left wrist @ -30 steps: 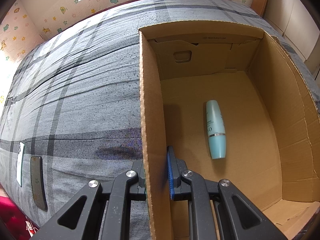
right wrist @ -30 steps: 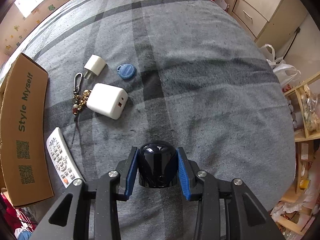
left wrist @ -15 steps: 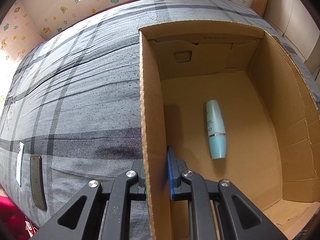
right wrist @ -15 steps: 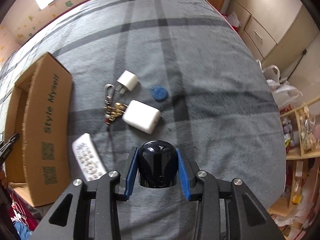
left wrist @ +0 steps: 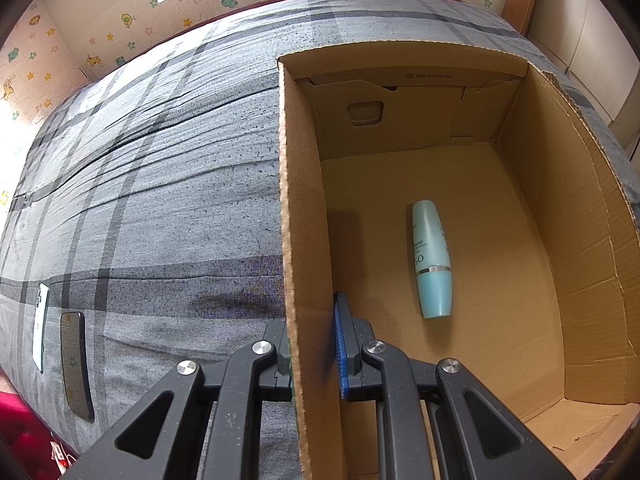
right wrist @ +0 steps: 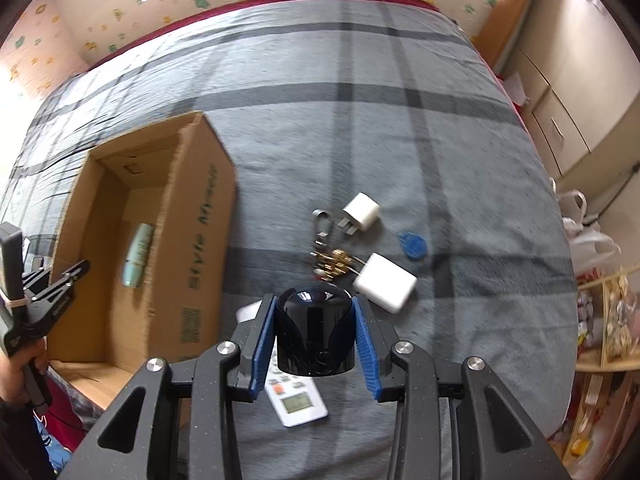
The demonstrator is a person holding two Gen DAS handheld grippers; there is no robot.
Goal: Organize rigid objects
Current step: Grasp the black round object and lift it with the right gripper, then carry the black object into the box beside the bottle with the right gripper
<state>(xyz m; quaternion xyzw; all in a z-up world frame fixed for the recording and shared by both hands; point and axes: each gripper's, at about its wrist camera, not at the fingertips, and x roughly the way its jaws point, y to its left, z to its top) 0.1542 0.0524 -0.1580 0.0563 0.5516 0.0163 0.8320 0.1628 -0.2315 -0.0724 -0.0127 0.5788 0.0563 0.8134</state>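
My right gripper [right wrist: 316, 340] is shut on a glossy black dome-topped jar [right wrist: 316, 328], held above the grey plaid bed. Below it lie a white remote [right wrist: 294, 396], a large white charger [right wrist: 385, 282], a small white plug [right wrist: 361, 213], a blue key fob [right wrist: 413, 245] and a keychain with gold beads [right wrist: 332, 258]. The open cardboard box [right wrist: 192, 232] sits to the left with a teal bottle [right wrist: 136, 256] inside. My left gripper [left wrist: 314, 340] is shut on the box's left wall [left wrist: 300, 240]; the teal bottle [left wrist: 431, 258] lies on the box floor.
A dark phone [left wrist: 74, 364] and a white flat item [left wrist: 41, 326] lie near the bed's left edge. Wooden drawers [right wrist: 560, 120], plastic bags [right wrist: 588, 236] and a cluttered shelf [right wrist: 608, 328] stand beyond the bed's right side. A hand [right wrist: 18, 364] holds the left gripper.
The right gripper has risen and shifted left with the black jar, bringing the open box and its teal bottle into view. The left gripper has stayed clamped on the box wall.
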